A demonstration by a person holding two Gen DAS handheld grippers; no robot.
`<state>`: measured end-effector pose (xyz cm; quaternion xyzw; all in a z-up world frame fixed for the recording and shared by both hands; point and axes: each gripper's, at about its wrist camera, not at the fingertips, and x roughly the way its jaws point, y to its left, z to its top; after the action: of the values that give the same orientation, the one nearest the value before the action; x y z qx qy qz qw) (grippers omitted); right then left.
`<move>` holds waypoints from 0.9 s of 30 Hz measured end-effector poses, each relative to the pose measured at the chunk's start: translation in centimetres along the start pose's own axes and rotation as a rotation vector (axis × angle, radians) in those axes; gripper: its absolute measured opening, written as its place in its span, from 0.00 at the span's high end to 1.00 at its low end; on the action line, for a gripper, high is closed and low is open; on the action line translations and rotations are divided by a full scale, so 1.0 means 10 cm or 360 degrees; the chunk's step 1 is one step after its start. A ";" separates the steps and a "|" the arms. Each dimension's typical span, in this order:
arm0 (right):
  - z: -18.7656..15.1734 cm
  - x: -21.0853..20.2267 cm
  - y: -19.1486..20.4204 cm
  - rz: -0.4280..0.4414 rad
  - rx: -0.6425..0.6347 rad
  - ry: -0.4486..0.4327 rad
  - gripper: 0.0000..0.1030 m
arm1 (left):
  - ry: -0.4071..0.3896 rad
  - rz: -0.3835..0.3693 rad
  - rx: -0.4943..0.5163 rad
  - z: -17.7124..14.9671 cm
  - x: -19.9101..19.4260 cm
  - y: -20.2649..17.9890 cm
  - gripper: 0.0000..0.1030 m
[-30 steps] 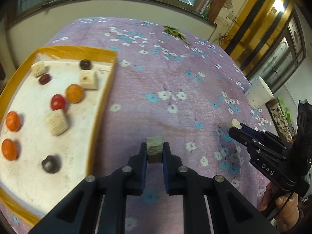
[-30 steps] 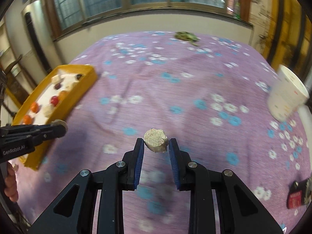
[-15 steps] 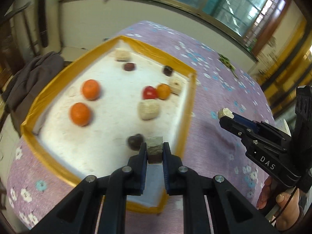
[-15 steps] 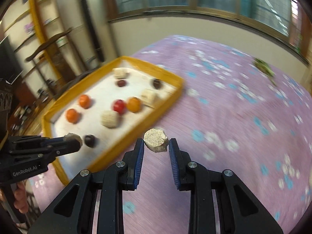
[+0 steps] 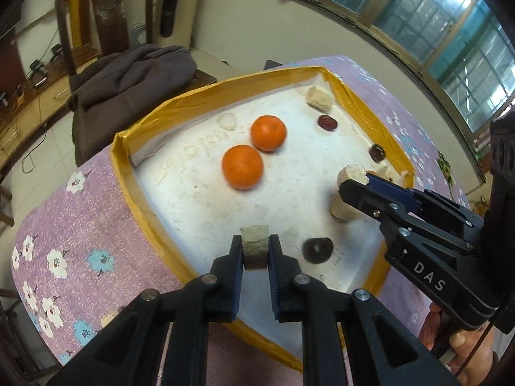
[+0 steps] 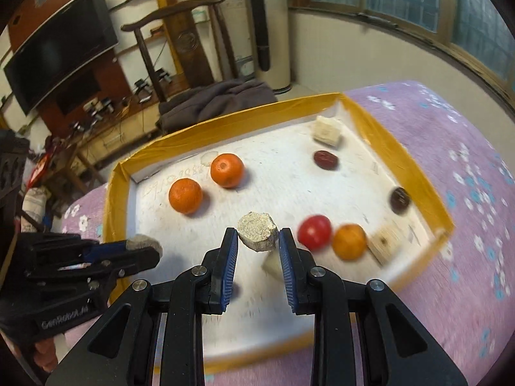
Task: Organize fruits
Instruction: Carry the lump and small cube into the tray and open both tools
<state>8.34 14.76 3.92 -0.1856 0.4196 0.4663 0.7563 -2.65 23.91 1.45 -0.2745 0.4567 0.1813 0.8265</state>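
A white tray with a yellow rim (image 5: pixel 154 128) (image 6: pixel 225 122) lies on the purple flowered cloth. In it are two oranges (image 5: pixel 243 166) (image 6: pixel 185 195), a red fruit (image 6: pixel 314 231), a small orange (image 6: pixel 349 241), dark dates (image 5: pixel 318 250) (image 6: pixel 325 160) and several beige sugarcane chunks (image 5: pixel 318 97) (image 6: pixel 326 130). My left gripper (image 5: pixel 255 251) (image 6: pixel 145 247) is shut on a beige chunk (image 5: pixel 255 246) above the tray's near part. My right gripper (image 6: pixel 258 241) (image 5: pixel 357 177) is shut on a beige chunk (image 6: pixel 257 231) above the tray's middle.
A dark coat (image 5: pixel 128 74) (image 6: pixel 219 99) lies on a chair behind the tray. A television (image 6: pixel 61 64) and wooden furniture stand at the back left. The table's edge (image 5: pixel 42 209) is near the tray on the left.
Both grippers have moved left from over the cloth to above the tray, each still holding its chunk. The tray fills both views now.
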 end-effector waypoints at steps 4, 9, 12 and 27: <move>0.06 0.17 0.04 0.0029 -0.0074 0.0062 0.76 | 0.0007 0.0031 -0.0043 0.02 0.08 0.03 0.84; 0.11 0.31 0.06 0.0021 -0.0131 0.0129 0.75 | -0.0004 0.0060 -0.0050 0.04 0.11 0.01 0.84; 0.15 0.40 0.05 0.0003 -0.0166 0.0175 0.75 | -0.0024 0.0083 -0.0050 0.04 0.11 0.01 0.84; 0.20 0.43 -0.07 -0.0050 -0.0205 0.0191 0.68 | -0.0091 0.0139 0.0026 0.08 0.13 -0.04 0.73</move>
<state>10.75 18.16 1.56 -0.2681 0.4303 0.4685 0.7235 -1.26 24.16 0.74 -0.2423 0.4459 0.2214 0.8327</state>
